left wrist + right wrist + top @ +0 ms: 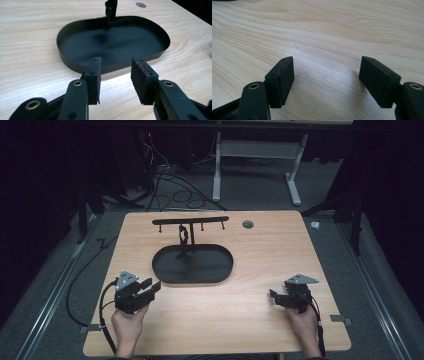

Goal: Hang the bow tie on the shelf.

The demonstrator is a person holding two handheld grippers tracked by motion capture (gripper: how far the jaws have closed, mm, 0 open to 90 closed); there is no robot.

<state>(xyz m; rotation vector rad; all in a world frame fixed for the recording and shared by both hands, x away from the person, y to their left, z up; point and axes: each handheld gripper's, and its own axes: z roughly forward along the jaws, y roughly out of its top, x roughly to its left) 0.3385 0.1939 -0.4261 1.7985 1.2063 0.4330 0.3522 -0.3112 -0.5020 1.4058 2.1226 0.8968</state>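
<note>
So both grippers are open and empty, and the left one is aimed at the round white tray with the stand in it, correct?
Not quite: the tray is black and oval, not round and white, as the left gripper view shows. The rest holds: the left gripper faces it with jaws apart and nothing between them, the stand rises from the tray, and the right gripper is open over bare table.
</note>
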